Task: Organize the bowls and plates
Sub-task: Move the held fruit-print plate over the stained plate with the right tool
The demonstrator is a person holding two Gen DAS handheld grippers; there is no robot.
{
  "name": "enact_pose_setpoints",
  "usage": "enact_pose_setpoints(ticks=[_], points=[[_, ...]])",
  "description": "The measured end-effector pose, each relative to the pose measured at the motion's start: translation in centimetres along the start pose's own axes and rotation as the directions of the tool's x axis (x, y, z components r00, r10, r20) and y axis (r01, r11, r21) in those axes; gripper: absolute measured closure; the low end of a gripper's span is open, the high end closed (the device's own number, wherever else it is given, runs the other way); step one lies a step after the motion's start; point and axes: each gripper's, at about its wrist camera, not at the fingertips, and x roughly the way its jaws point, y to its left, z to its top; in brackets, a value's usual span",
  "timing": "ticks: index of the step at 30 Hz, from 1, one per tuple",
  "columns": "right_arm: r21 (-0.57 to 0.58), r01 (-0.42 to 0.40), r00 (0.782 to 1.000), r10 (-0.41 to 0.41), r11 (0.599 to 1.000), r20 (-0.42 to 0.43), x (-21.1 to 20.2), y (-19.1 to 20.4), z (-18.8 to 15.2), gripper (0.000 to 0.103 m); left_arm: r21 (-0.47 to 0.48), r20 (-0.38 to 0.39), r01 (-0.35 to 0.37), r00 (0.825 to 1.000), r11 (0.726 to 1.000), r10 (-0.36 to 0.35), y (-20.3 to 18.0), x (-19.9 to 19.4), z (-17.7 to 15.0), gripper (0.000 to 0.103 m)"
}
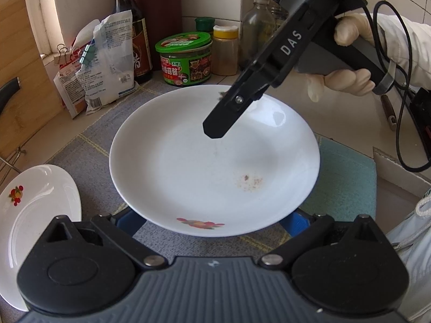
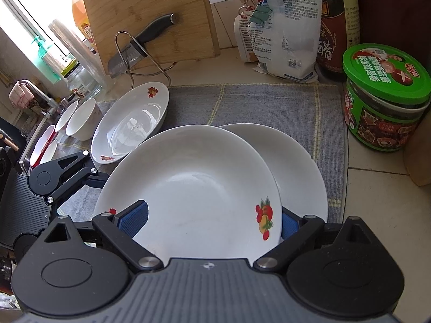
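A white plate (image 1: 204,161) with a fruit print and a few crumbs fills the middle of the left wrist view. Its near rim lies over both blue pads of my left gripper (image 1: 212,220), whose jaws stand wide apart. My right gripper (image 2: 212,219) is open too, one pad above this plate (image 2: 194,188) and one behind its rim. A second white plate (image 2: 301,161) lies partly under it. In the left wrist view, the right gripper's upper finger (image 1: 215,126) reaches in over the far rim. A third plate (image 2: 129,123) sits to the left, with two small white bowls (image 2: 80,118) beyond it.
A grey mat (image 2: 269,102) covers the counter. Behind it stand a green-lidded jar (image 2: 385,97), clipped bags (image 2: 285,32), a dark sauce bottle (image 2: 336,27) and a cutting board (image 2: 150,18) with a knife on a wire rack. A gloved hand (image 1: 347,80) holds the right gripper.
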Motion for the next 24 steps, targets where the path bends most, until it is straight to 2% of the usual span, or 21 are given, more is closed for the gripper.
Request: enact_pose_setpoints(ticks=[24], points=[[0.049, 0.050, 0.999, -0.050, 0.998, 0.007, -0.4, -1.6, -0.2, 0.004, 0.030, -0.018, 0.023, 1.000, 0.999, -0.023, 0.4, 1.9, 1.1, 0.001]])
